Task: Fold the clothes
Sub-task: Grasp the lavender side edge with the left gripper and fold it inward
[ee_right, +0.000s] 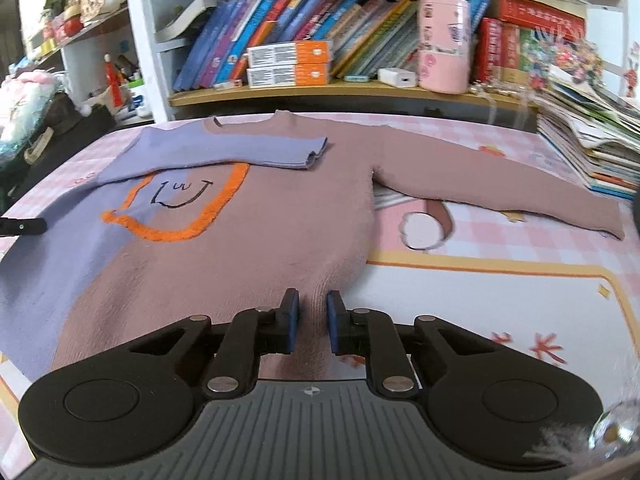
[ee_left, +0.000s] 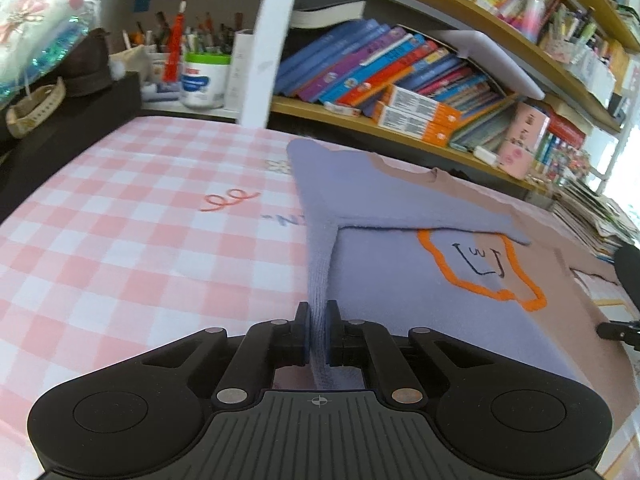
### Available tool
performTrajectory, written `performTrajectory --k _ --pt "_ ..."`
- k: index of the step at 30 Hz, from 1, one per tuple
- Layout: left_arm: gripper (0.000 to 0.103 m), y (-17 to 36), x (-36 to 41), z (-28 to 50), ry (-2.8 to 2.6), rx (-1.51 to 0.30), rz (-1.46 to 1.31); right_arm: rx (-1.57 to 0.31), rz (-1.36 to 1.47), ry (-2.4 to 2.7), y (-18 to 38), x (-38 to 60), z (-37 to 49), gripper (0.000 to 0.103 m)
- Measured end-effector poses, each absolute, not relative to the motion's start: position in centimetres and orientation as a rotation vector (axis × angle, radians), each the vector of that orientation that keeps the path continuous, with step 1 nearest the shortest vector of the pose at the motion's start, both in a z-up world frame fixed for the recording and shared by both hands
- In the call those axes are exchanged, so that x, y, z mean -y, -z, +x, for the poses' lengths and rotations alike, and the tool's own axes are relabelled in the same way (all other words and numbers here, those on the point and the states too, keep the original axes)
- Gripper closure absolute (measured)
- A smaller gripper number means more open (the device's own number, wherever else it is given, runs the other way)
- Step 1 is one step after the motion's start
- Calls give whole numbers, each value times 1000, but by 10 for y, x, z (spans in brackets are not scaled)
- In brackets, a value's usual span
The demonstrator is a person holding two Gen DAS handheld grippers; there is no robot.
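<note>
A bookshelf runs along the far wall, crammed with leaning books, and in front of it sits the table under a pink-and-white checked cloth. Spread flat over most of that cloth is the sweater, dusty pink on one half and lilac on the other, neck hole toward the shelf. Its lilac sleeve is folded across the chest, the cuff lying just past the middle, while the pink sleeve stretches straight out to the side toward a slumping stack of magazines at the table's edge. On the chest, an orange outline frames a small drawn smiling face, its top partly covered by the folded sleeve.

A pink canister stands on the lower shelf beside two orange-and-white boxes lying stacked.

The left gripper is at the lilac side of the hem, its blue-padded fingers pressed tight on a ridge of lilac knit that rises between them and runs up toward the folded sleeve. The right gripper sits low at the pink part of the hem, its fingers spread a little, with a small hump of pink fabric standing in the gap; whether the pads touch it I cannot tell.
</note>
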State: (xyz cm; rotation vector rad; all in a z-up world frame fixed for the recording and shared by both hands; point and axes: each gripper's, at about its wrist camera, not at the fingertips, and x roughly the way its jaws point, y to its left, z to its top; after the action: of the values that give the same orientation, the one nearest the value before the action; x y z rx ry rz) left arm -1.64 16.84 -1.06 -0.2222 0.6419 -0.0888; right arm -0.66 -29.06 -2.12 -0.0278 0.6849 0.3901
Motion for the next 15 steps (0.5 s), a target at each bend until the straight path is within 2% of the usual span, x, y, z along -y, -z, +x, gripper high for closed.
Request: performTrajectory --k 15 --pt "98 13 -179 -10 69 -639 -214 -653 -29 -416 24 274 -2 89"
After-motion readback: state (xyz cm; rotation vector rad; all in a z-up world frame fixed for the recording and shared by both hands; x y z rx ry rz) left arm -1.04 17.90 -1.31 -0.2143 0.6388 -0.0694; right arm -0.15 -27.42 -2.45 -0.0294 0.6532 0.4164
